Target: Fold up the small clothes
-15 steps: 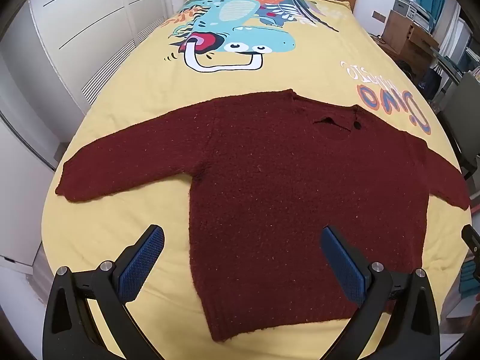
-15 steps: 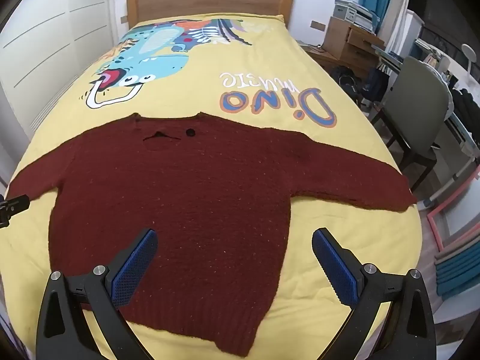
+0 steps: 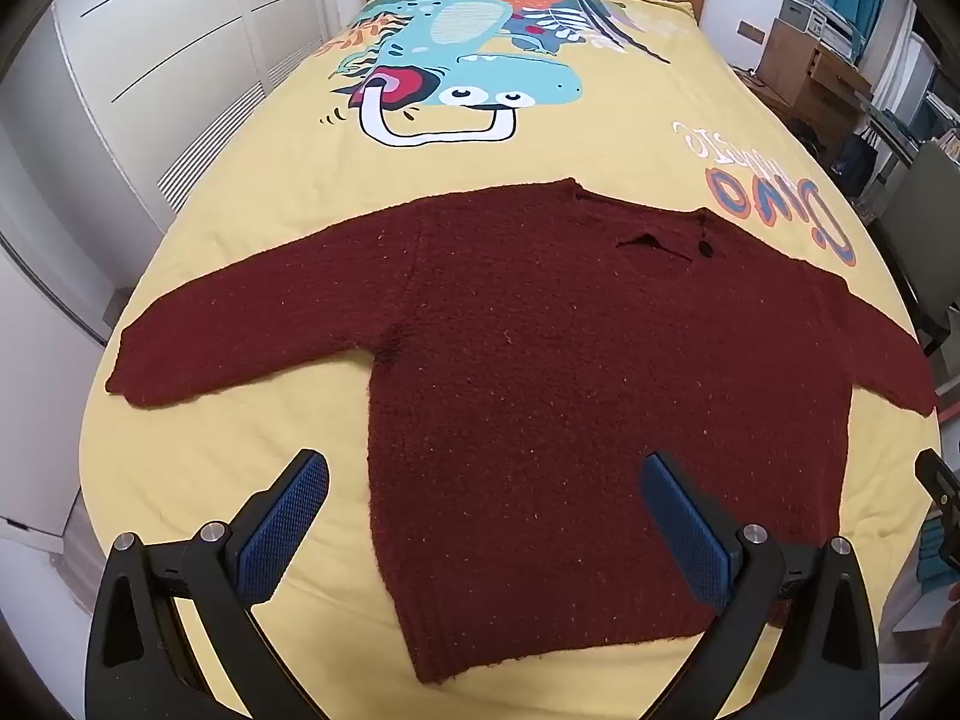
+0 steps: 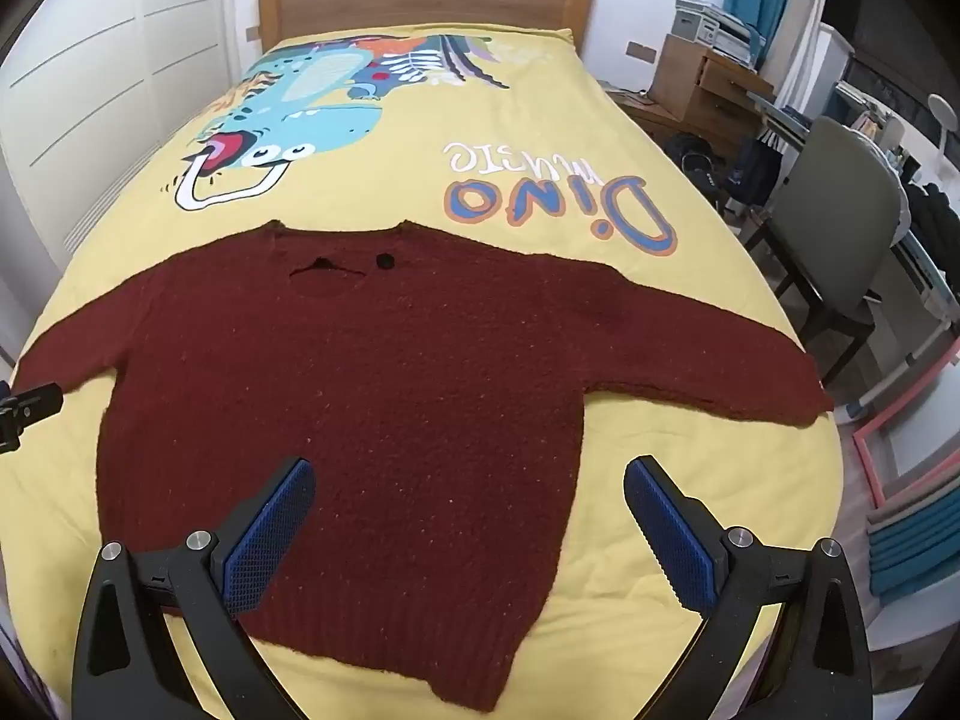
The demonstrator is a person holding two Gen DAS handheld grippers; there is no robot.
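- A dark red knitted sweater (image 3: 576, 372) is spread flat, front up, across the foot end of a bed covered by a yellow dinosaur-print duvet (image 3: 480, 156); neckline is toward the headboard, both sleeves are stretched sideways, hem is nearest the cameras.
- No fold is seen in the body or sleeves; the folding is judged not yet begun, with the approach in hand.
- Left gripper (image 3: 483, 516): jaws spread fully wide, nothing between the pads, held above the hem's left part.
- Right gripper (image 4: 468, 519): likewise wide open and empty, above the hem's right part.
- Next move, as judged: a sleeve cuff or side edge is to be pinched through the loose knit and carried toward the middle.
- Left wrist view only: left sleeve cuff (image 3: 129, 375) seen whole, beside white wardrobe doors (image 3: 180, 48).
- Right wrist view only: right cuff (image 4: 804, 405) at the bed's edge, a grey chair (image 4: 840, 222) and wooden drawers (image 4: 708, 81) beyond.
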